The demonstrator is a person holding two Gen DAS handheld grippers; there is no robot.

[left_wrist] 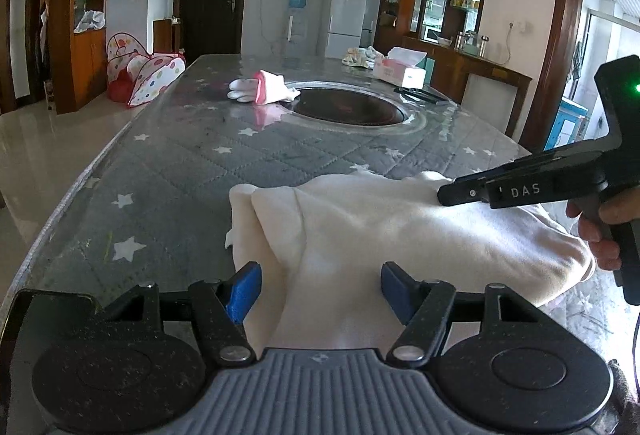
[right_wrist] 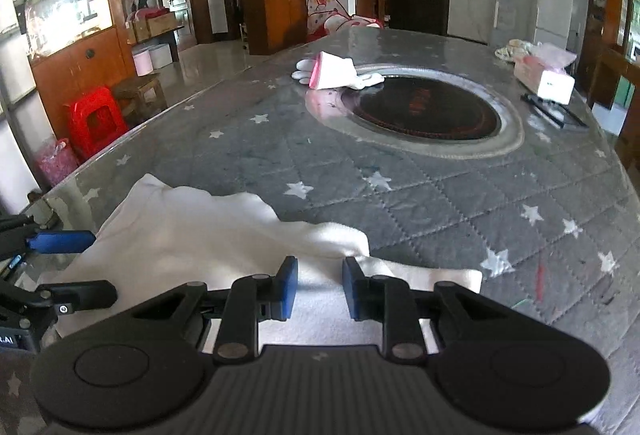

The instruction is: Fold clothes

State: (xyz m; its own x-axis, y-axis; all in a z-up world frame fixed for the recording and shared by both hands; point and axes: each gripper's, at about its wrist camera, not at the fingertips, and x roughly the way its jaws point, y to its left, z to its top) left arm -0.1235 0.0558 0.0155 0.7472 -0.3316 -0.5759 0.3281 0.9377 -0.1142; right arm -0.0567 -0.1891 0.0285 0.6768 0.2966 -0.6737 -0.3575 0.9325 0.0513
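White garment (left_wrist: 360, 227) bunched in loose folds at the near edge of the star-quilted table (left_wrist: 192, 171), well short of the round dark inset (left_wrist: 348, 107) at the table's centre; same garment (right_wrist: 192, 235) in the right wrist view, with a narrow strip trailing rightward along the near edge.

Left gripper (left_wrist: 320, 289) low over the garment, blue pads (left_wrist: 244, 291) spread wide, cloth running up between them and under the body; pads not pressed onto the fabric (released). Also visible at the left margin of the right wrist view, one blue pad (right_wrist: 60, 241) just beside the garment's left side.

Right gripper (right_wrist: 318, 289) over the garment's near portion, blue fingers parted by a narrow gap with white cloth showing in it; no pinch on the fabric visible (released). From the left wrist view, right gripper (left_wrist: 452, 191) tip resting at the garment's upper right fold, held by a hand (left_wrist: 600, 223) on the trigger grip; finger spacing not readable from this side.

Beyond the round inset's left rim: pink-and-white folded item (left_wrist: 264, 89) (small, detail unclear). Beyond the inset's right rim: tissue box (left_wrist: 400, 69). Behind the table's far end: white refrigerator (left_wrist: 346, 17) and water dispenser (left_wrist: 296, 19).
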